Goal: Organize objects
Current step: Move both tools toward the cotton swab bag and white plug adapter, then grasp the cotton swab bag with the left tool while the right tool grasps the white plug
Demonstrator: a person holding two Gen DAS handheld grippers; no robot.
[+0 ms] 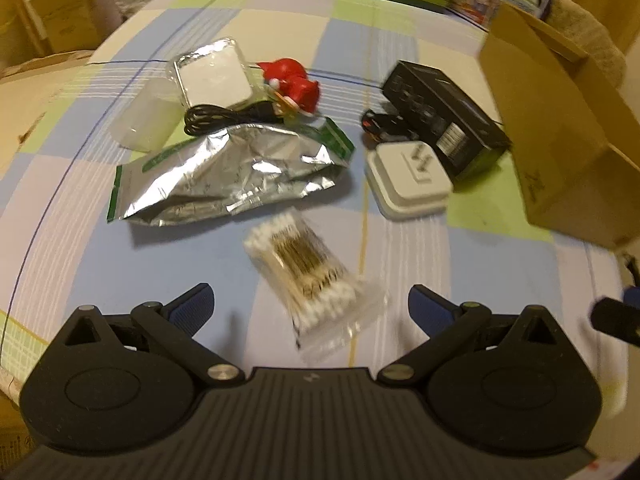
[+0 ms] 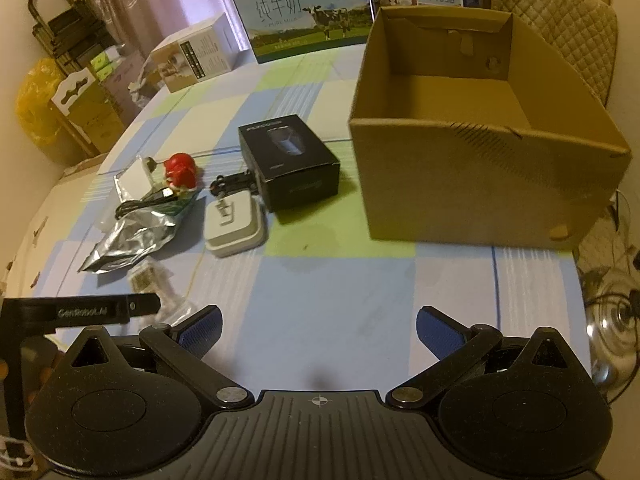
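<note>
Left gripper (image 1: 311,304): jaws spread wide, holding nothing, low over the checked tablecloth (image 1: 500,224).
Right gripper (image 2: 318,330): jaws also apart and empty, over bare cloth, well short of the clutter.
Cotton swab packet (image 1: 308,276): lies on the cloth just ahead of the left gripper, its near end between the two blue fingertips (image 1: 192,306), tilted so it runs from far-left to near-right.
Handling of the packet: probably very light; a slick, crinkly clear bag around a stiff bundle of sticks. It would likely slide in the pads if pinched by loose film alone.
Where to hold: across the middle of the stick bundle, where the bag is firm, rather than the empty flap at its near end.
Cardboard box (image 2: 480,140): open-topped, apparently empty, far right; the likely destination.
Other items: silver foil pouch (image 1: 232,176) just beyond the swabs; white charger (image 1: 412,178) and black carton (image 1: 444,120) to the right; red toy (image 1: 294,86) and black cable (image 1: 228,116) farther back.
Risk: the packet may skid on closing.
</note>
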